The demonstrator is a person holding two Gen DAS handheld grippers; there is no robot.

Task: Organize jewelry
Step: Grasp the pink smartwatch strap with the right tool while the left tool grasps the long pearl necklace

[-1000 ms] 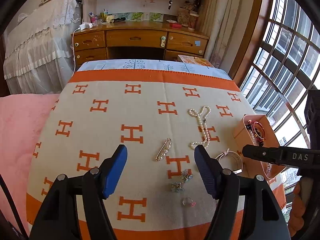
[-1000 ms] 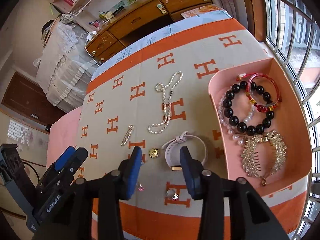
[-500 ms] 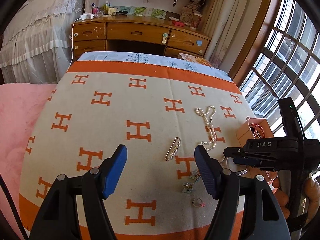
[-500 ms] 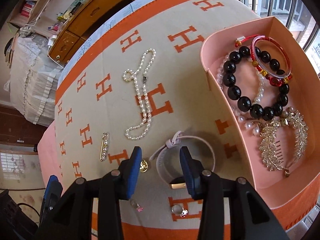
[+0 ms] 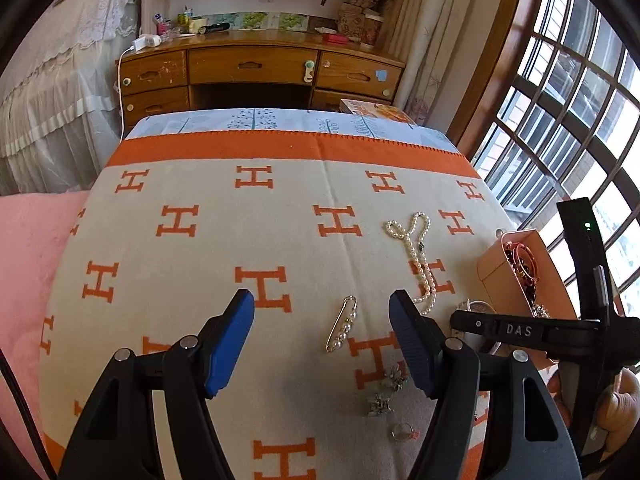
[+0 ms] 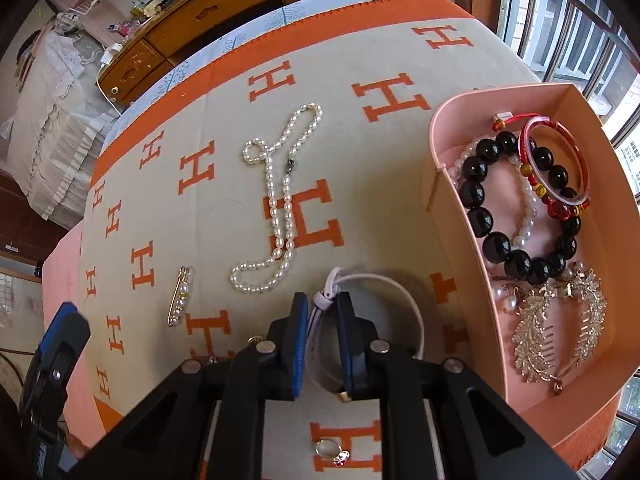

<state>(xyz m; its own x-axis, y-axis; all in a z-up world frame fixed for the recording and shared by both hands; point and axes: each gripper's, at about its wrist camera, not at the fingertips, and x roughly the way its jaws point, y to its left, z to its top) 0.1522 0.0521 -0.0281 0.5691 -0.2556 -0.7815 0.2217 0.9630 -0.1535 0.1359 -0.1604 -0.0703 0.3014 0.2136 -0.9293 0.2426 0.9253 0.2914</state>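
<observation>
— Closing now: my right gripper (image 6: pixel 322 312) has its jaws pinched on the white band (image 6: pixel 404 284) of the watch, which lies on the H-patterned blanket (image 6: pixel 360 60) beside the pink box (image 6: pixel 448 216).

— Different from a second ago?

— Yes, those jaws stood apart above it then. My left gripper (image 5: pixel 322 338) is half-open, empty, over the pearl pin (image 5: pixel 342 324).

White letters "DAS" stand on the black arm of the right gripper (image 5: pixel 520 330); large orange "H" letters repeat all over the beige blanket (image 5: pixel 240 248)
</observation>
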